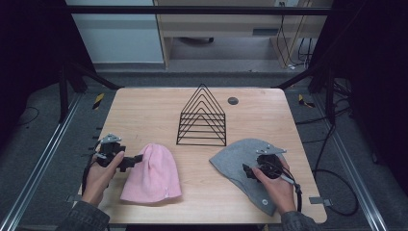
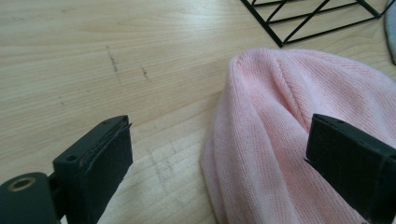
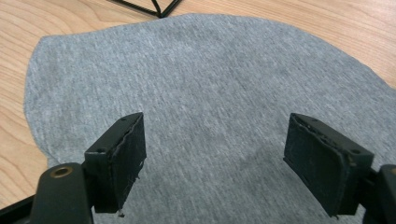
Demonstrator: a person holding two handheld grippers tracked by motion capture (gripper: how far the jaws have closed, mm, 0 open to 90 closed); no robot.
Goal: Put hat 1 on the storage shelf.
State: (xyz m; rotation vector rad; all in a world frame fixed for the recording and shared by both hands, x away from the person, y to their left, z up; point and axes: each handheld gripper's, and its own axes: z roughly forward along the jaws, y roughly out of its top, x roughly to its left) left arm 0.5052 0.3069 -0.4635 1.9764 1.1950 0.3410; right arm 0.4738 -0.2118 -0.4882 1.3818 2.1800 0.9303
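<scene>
The left gripper [image 2: 217, 163], jaws spread, straddles the edge of one pink knitted beanie [image 1: 153, 174] lying flat on the wooden table [image 1: 144, 110]; the right gripper [image 3: 212, 163] (also spread) hovers, seemingly untouching, over one grey jersey beanie [image 3: 210, 74] beside one black wire rack [image 1: 202, 117]

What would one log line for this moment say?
left gripper: open, straddling pink knit beanie edge | right gripper: open, over grey jersey beanie | black wire rack: untouched

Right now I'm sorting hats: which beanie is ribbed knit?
The pink beanie, beside the left gripper. Its knit shows vertical ribs; the grey beanie is smooth, flat fabric.
</scene>
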